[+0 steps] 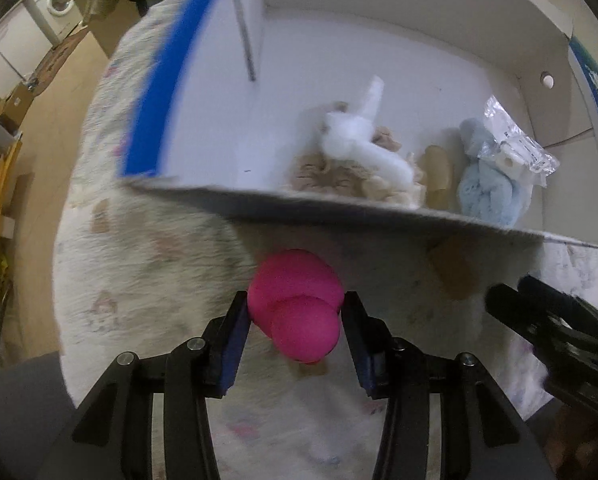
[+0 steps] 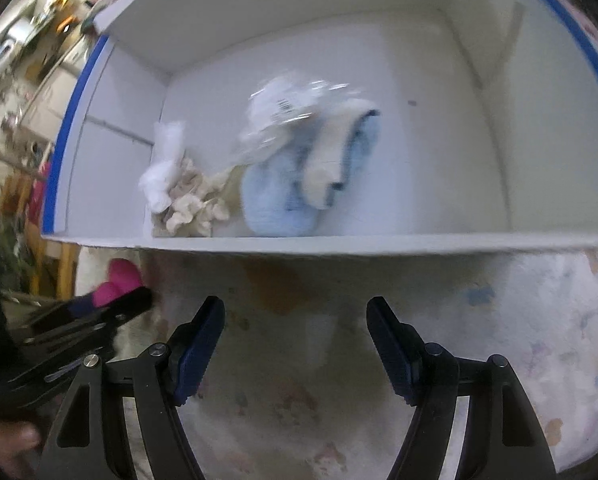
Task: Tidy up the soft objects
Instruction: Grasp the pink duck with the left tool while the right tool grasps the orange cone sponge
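Left gripper (image 1: 295, 320) clamps a pink sponge (image 1: 297, 304) in front of a white cardboard box (image 1: 219, 80) on a patterned bedspread (image 1: 139, 248).

Nearest the lens, the 2 blue-padded fingers (image 1: 235, 344) pinch the rounded pink sponge just short of the box's front wall. The right gripper (image 2: 295, 344) hangs beside it, spread wide and holding nothing. Beyond the wall, inside the box, lie a beige fluffy bundle (image 1: 339, 178) with a white fluffy piece (image 1: 359, 140) on top, then a pale blue fluffy item (image 1: 483, 184) touching a clear plastic packet (image 1: 515, 144).
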The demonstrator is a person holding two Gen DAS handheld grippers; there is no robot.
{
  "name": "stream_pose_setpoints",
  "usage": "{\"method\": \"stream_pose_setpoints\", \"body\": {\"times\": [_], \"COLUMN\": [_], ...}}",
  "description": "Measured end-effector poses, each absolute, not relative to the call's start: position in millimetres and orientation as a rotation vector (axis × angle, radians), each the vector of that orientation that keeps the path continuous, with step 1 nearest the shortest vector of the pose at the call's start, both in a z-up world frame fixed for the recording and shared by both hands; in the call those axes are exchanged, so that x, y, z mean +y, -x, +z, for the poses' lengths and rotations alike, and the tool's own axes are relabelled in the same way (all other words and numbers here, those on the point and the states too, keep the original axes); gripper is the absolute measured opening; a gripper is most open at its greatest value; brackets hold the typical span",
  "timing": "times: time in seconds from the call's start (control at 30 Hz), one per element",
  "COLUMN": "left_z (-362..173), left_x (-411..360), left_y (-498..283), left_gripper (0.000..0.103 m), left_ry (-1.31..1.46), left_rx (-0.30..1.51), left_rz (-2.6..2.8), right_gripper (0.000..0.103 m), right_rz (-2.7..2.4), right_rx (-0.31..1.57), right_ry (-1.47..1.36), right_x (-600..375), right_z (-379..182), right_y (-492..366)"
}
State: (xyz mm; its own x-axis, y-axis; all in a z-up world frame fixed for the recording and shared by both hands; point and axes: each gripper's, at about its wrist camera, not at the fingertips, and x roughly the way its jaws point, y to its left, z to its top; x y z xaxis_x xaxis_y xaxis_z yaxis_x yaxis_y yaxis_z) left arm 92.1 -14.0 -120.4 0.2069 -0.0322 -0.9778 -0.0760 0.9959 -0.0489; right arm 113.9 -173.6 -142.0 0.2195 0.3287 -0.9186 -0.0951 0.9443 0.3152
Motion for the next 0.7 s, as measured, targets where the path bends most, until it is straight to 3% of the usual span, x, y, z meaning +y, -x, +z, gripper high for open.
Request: {"method": "stream_pose_setpoints", "body": {"times": [0.23, 0.43, 0.6, 0.7], "left_z": [-110, -100, -103, -107], "left_x": [12, 24, 14, 2], "left_y": [-79, -79, -81, -86], "left_gripper": [0.043, 0.043, 0.043, 0.043], "left_ry": [0.118, 0.151, 0.140, 0.123], "left_rx": [1.349, 1.338, 1.330, 1.328], "left_rz": [0.052, 0.049, 0.042, 0.043], "right_gripper": [0.077, 0.054, 0.017, 0.010], "right_rz": [0.328, 0.335, 0.320, 0.337], "right_rx": [1.343, 1.355, 1.330, 1.320], "right_ry": [-0.069, 0.012, 0.055, 0.067], "right_x": [-130, -114, -116, -118], "right_z": [-157, -167, -165, -164], "right_y": [-124, -125, -122, -118]}}
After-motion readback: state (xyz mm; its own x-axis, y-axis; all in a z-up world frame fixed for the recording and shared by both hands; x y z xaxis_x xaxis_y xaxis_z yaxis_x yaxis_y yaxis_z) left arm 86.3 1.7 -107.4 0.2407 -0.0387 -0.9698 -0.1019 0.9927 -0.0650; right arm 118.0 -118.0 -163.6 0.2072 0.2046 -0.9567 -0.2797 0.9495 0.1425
